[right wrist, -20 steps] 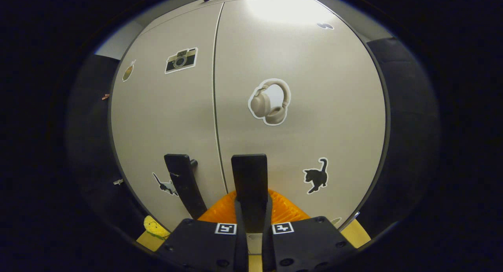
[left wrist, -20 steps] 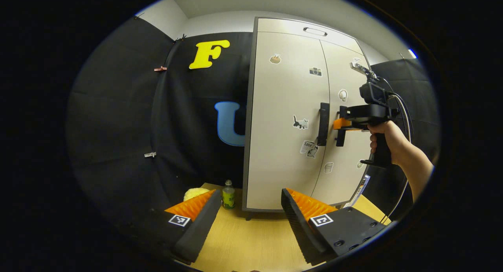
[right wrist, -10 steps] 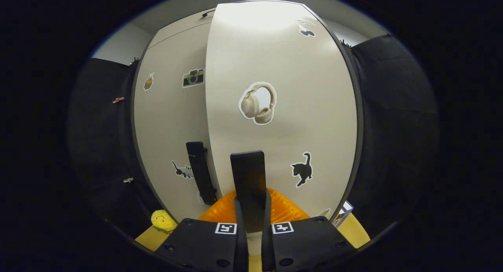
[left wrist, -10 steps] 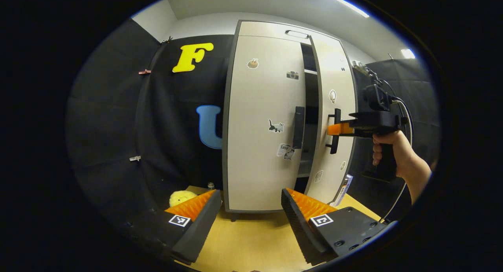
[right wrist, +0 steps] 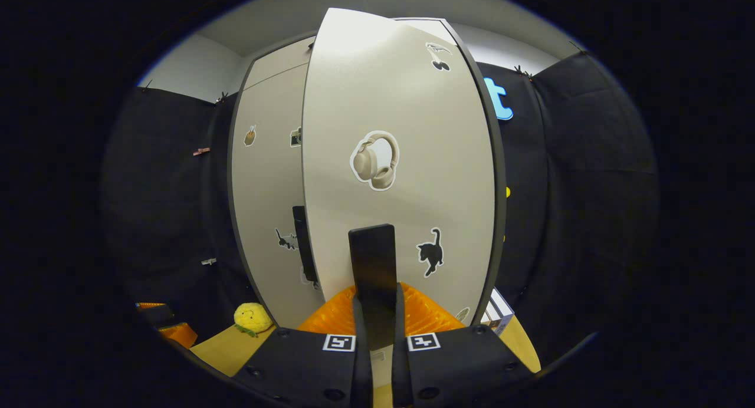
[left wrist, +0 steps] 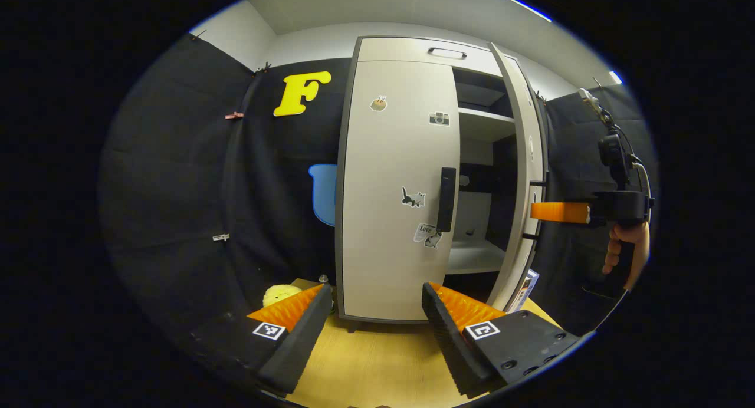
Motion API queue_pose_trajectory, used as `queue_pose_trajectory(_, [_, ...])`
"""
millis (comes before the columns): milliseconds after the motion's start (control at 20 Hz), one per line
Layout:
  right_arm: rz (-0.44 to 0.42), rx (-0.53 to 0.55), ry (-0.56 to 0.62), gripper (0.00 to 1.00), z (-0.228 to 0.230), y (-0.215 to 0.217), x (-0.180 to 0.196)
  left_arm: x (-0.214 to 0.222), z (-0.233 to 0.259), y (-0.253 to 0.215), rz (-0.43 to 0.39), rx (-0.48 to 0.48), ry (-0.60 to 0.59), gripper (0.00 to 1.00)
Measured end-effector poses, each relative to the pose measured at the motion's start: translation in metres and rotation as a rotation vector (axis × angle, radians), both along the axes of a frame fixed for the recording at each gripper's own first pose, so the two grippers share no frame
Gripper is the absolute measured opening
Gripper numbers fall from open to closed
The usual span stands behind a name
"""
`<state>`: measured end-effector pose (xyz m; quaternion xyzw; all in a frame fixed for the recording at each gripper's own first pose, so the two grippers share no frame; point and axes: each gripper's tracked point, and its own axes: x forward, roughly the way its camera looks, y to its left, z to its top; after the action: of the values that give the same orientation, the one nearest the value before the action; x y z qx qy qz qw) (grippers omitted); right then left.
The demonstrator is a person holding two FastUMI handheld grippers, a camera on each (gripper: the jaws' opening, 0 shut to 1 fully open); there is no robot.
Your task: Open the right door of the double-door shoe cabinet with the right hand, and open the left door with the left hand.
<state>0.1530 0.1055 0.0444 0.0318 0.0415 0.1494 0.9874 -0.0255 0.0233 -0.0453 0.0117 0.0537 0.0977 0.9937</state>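
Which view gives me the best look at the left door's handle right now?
The left gripper view: the left door's handle shows whole and unobstructed, a black vertical bar on the closed left door. In the right gripper view, the open right door covers most of it, leaving a dark strip.

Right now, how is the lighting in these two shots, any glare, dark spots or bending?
Left gripper view: evenly lit, the left door bows from the fisheye, and the open cabinet interior falls into shadow. Right gripper view: a bright glare patch washes the top of the right door, whose edges curve strongly.
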Motion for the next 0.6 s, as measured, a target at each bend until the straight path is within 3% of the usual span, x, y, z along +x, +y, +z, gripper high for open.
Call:
queue_pose_trajectory(300, [0.039, -0.004, -0.002, 0.17, 0.004, -0.020, -0.006, -0.026, -0.002, -0.044, 0.060, -0.008, -0.017, 0.95])
queue_pose_trajectory(600, [0.035, -0.020, -0.011, 0.16, 0.006, -0.036, -0.009, -0.037, -0.012, -0.080, 0.068, -0.029, -0.010, 0.95])
